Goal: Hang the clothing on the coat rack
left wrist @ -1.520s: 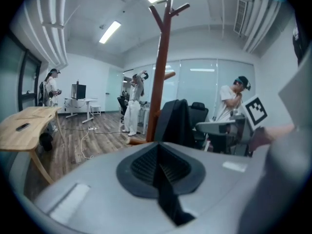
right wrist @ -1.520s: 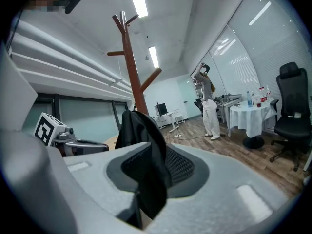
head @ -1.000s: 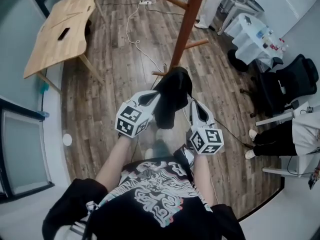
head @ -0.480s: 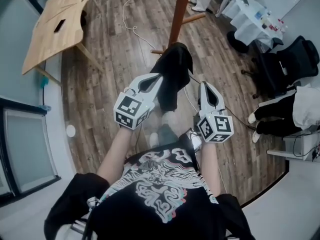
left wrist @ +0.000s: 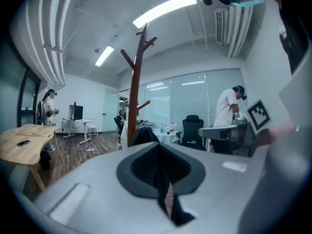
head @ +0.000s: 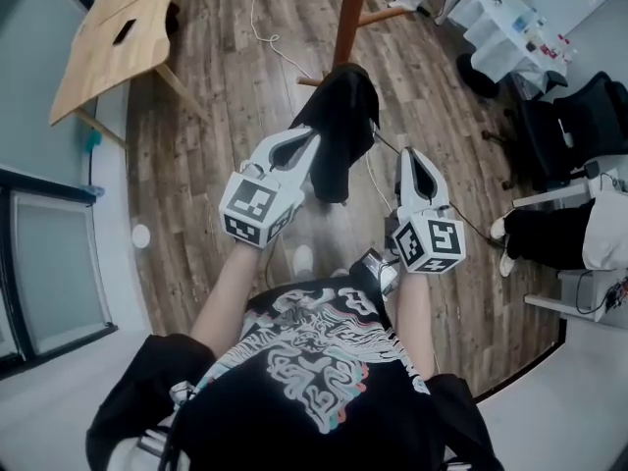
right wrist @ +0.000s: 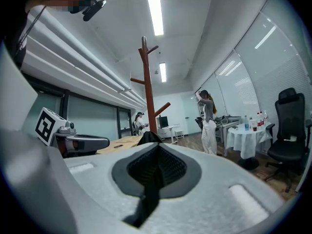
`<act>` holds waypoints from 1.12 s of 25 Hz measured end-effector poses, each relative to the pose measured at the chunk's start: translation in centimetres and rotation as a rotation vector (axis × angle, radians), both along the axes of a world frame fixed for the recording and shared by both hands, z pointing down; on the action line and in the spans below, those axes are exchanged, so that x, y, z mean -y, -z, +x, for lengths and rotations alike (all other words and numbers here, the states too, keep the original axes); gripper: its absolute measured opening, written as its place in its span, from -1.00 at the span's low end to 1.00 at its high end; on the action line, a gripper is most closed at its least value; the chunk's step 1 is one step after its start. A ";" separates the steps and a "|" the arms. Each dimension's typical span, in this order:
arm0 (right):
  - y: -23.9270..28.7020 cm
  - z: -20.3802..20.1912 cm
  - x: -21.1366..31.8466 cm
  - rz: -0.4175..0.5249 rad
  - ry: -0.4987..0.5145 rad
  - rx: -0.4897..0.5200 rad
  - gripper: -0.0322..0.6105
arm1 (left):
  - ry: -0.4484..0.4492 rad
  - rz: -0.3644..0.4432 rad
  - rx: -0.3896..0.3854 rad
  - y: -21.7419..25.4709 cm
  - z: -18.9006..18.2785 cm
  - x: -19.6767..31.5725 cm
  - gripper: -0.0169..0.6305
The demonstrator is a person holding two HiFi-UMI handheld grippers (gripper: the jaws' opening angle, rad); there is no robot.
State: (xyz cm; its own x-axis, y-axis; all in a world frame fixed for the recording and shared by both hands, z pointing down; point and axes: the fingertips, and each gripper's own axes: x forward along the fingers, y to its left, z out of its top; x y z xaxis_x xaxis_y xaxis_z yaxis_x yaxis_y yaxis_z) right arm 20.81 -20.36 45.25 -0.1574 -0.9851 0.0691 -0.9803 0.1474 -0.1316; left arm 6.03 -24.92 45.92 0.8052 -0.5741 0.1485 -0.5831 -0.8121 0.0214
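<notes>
The black garment (head: 340, 126), probably soft and light, is clamped near its top by the left tool (head: 312, 139) and right tool (head: 404, 154).

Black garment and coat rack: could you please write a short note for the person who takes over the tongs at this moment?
Left tongs: shut on the black garment.
Right tongs: shut on a strip of the same garment.
The garment hangs between both tongs, close before the coat rack.
Done: garment picked up and held near the rack.
Left: lift it over a peg, then release.
</notes>
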 end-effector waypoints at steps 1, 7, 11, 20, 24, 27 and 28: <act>0.1 0.2 -0.1 0.000 0.005 0.004 -0.90 | 0.014 0.011 0.011 0.3 0.1 -0.1 -0.98; 0.2 0.9 -2.6 -0.004 0.030 0.022 -0.90 | 0.054 -0.026 -0.113 2.6 0.7 -2.4 -0.98; 0.7 0.6 -3.8 0.004 0.067 0.007 -0.90 | 0.090 -0.015 -0.060 2.9 1.4 -3.8 -0.98; 2.1 0.0 -6.5 0.024 0.119 -0.020 -0.90 | 0.148 -0.018 -0.047 3.5 1.5 -6.5 -0.98; 1.8 0.0 -7.2 0.016 0.131 -0.034 -0.90 | 0.161 -0.022 -0.041 3.2 1.6 -7.6 -0.98; 1.8 0.3 -7.5 0.014 0.134 -0.026 -0.90 | 0.168 -0.024 -0.037 3.1 1.7 -8.1 -0.98; 1.6 0.3 -7.7 0.013 0.136 -0.022 -0.90 | 0.171 -0.028 -0.044 3.1 1.6 -8.3 -0.98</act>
State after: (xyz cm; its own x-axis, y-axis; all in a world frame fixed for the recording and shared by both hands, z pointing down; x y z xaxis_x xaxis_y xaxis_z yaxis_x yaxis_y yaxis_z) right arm 21.13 -12.69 43.60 -0.2885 -0.9555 0.0618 -0.9537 0.2810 -0.1076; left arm 7.65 -16.62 42.87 0.7023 -0.6993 0.1330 -0.7105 -0.7001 0.0708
